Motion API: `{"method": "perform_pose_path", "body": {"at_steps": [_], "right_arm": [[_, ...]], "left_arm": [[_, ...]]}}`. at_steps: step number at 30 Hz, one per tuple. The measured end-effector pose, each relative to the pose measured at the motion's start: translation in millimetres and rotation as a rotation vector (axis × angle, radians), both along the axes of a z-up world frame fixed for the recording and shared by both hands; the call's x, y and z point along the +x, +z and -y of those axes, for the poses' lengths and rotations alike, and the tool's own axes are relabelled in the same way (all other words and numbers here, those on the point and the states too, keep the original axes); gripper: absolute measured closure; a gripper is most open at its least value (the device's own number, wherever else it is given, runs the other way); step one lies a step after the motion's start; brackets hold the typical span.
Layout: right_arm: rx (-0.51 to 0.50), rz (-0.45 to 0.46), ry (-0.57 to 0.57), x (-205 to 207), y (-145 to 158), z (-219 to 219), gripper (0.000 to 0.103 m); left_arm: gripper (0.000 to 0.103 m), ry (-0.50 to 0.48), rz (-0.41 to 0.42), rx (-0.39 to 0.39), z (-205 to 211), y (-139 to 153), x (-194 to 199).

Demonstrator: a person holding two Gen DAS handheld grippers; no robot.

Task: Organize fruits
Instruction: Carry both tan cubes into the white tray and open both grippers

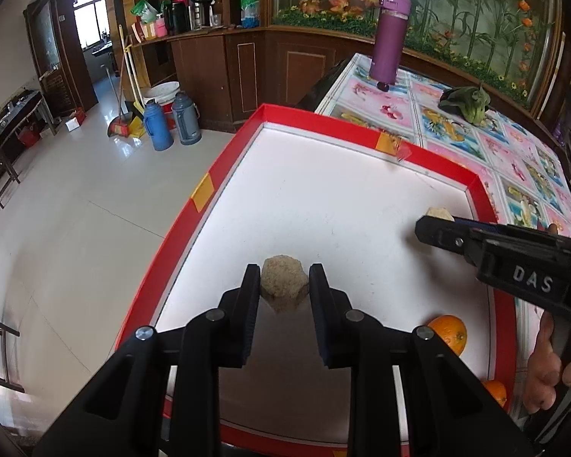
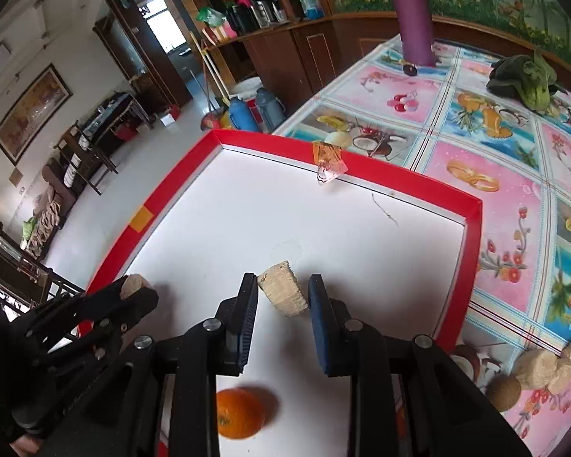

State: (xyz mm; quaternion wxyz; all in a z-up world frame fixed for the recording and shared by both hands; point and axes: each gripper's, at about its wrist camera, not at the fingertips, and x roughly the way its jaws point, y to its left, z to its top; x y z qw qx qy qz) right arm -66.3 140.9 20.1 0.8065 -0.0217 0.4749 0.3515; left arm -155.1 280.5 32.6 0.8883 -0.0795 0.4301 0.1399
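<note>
A white tray with a red rim (image 1: 323,120) (image 2: 399,186) lies on a fruit-print tablecloth. My left gripper (image 1: 284,269) (image 2: 139,293) is shut on a tan hexagonal block (image 1: 284,285) (image 2: 133,282) over the tray's left part. My right gripper (image 2: 282,278) (image 1: 434,224) is shut on a second tan block (image 2: 283,293) (image 1: 439,213), which is tilted between the pads over the tray's right part. One orange (image 1: 449,333) (image 2: 240,413) rests in the tray below the right gripper. A second orange (image 1: 495,392) sits at the tray's near right corner.
More tan blocks (image 2: 540,369) and a brown round fruit (image 2: 504,392) lie on the tablecloth (image 2: 476,152) right of the tray. A purple bottle (image 1: 390,38) and leafy greens (image 1: 468,103) stand farther back. The table drops to a tiled floor (image 1: 76,209) on the left.
</note>
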Motion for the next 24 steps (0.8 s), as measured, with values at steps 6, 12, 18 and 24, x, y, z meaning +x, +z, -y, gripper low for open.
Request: {"method": "perform_pose_path", "body": {"at_steps": [6, 12, 18, 24], "right_arm": [[-0.036, -0.03, -0.007, -1.1, -6.7, -3.9, 0.075], [-0.009, -0.046, -0.016, -2.7, -0.1, 5.6, 0.057], [0.069, 0.004, -0.038, -9.2, 24.6, 39.4, 0.057], [0.097, 0.064, -0.106, -15.5, 42.3, 110.3, 0.054]], "left_arm": [[0.073, 0.004, -0.033, -0.001, -3.3, -7.4, -1.0], [0.044, 0.035, -0.023, 0.038, -4.2, -0.8, -5.7], [0.029, 0.0, 0.041, 0.06, 16.2, 22.3, -11.0], [0.025, -0.129, 0.063, 0.067, 61.2, 35.1, -9.8]]}}
